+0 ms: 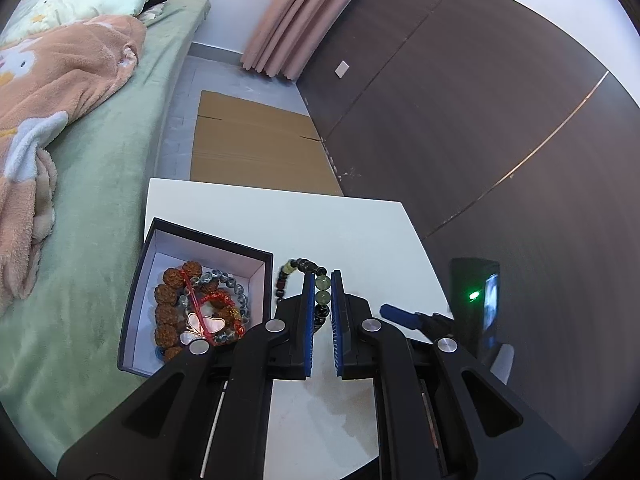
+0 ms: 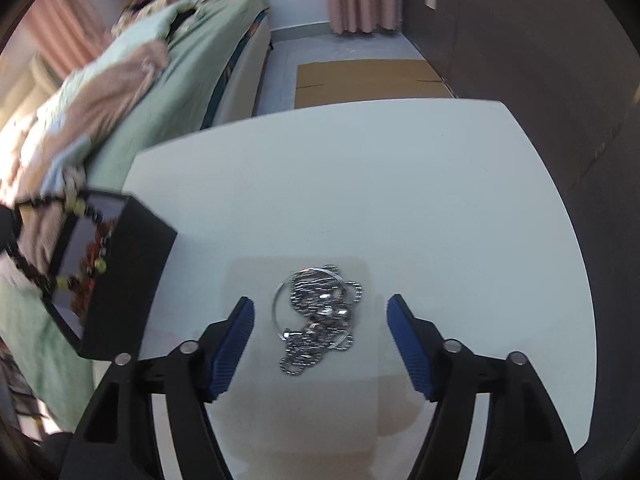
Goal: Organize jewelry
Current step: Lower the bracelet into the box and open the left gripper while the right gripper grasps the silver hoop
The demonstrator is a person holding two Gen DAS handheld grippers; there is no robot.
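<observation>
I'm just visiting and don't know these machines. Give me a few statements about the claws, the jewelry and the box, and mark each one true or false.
1. The left claw is shut on a beaded bracelet with green and dark beads. True.
2. The right claw is clamped on the silver chain. False: its fingers stand wide apart, and the chain lies on the white table between them.
3. The black box is empty. False: it holds brown beads, among other pieces.
4. The box sits on the table beside a bed with a green cover. True.
5. The silver chain is inside the box. False: it lies on the table, outside the box.
</observation>
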